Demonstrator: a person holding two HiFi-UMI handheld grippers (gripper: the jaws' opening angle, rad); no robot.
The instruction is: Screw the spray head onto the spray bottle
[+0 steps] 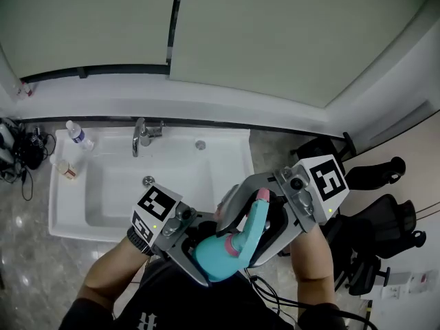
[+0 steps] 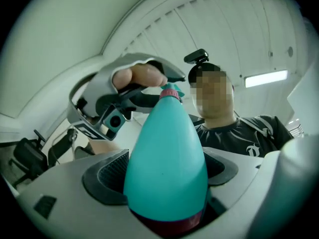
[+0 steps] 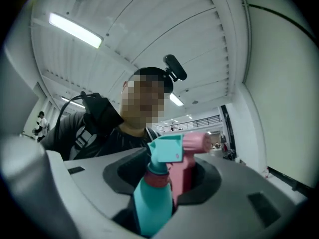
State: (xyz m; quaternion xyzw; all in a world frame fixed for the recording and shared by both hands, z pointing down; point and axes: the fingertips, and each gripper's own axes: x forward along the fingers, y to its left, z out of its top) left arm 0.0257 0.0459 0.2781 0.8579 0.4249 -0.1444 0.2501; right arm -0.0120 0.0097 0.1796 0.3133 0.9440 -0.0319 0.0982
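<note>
At the far left of the head view a tangle of cables [image 1: 24,150] lies on the grey stone table [image 1: 27,253]. Right of it, a white sink [image 1: 227,150] is set into the table. A clear water bottle [image 1: 80,136] stands on the sink's upper left corner, a smaller bottle [image 1: 65,169] just below it, and the faucet [image 1: 142,136] on the back rim.

Low in the frame and in front of the sink, the left hand-held gripper [image 1: 196,251] is clamped on the teal spray bottle [image 1: 214,258]. Its own view shows both dark pads pressed against the bottle's wide body, which fills the middle of that view and hides much of the person behind it.

The spray head [image 1: 256,215] — teal with a pink trigger — sits on the bottle's neck and slants toward the upper right. The right hand-held gripper [image 1: 258,222] stands round it with the jaws partly apart. In the right gripper view the head is between the pads and a gap shows on the left side, so nothing is pinched. The two grippers crowd each other closely here.

At the right edge, black office chairs [image 1: 385,212] stand on the floor.
</note>
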